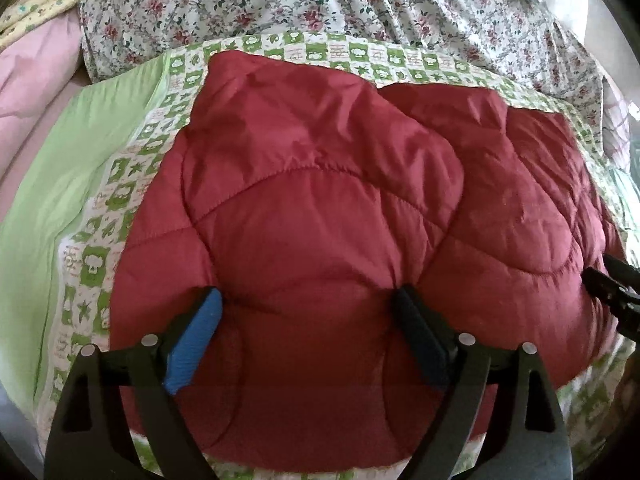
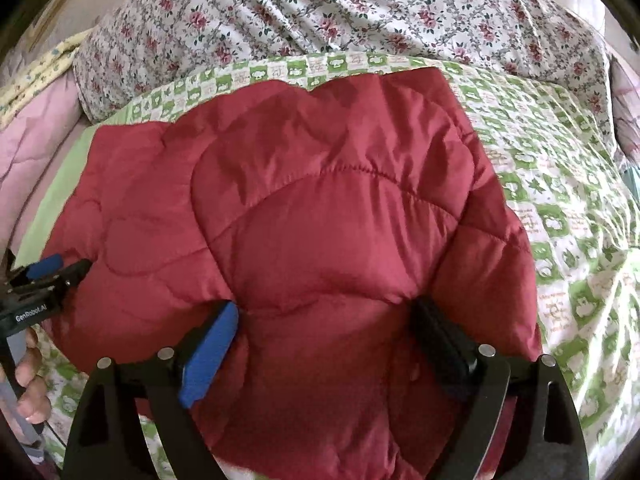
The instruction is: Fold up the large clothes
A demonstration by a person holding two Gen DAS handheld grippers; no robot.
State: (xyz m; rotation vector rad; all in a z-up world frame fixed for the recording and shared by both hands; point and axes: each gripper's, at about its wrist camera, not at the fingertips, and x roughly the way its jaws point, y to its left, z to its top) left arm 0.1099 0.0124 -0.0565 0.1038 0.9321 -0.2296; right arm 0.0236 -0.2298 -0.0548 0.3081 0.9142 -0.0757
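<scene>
**Red quilted jacket: folded into a bundle, looks near done**

Bed first: green-and-white patterned sheet (image 1: 100,216) covers the work area, w/ a floral duvet (image 1: 360,4) bunched along the far side and a pink blanket (image 1: 36,76) off at the far left edge.

Red quilted garment (image 1: 320,200), prob. a padded jacket, lies on the patterned sheet, roughly mid-bed, near edge toward the person. It's already doubled over: in the right wrist view a top layer sits over a lower layer that sticks out to the left, and a long fold edge runs down the right side. No sleeves seen hanging loose; can't tell whether they're tucked inside. Shape is a puffy rough rectangle, edges not squared up.

Left gripper (image 1: 308,320): jaws spread wide, blue pad on one side and dark pad on the other, tips resting at the near part of the jacket. Fabric bulges up between them but isn't pinched, so nothing held.

Right gripper (image 2: 328,332): same story, jaws wide, padding swelling between the tips, no grip on it.

Judgement: main folds done, both tools let go or not yet grabbed. What's left, prob.: one more fold in half if a smaller bundle is wanted, plus flattening the puff and evening the offset lower layer.
</scene>
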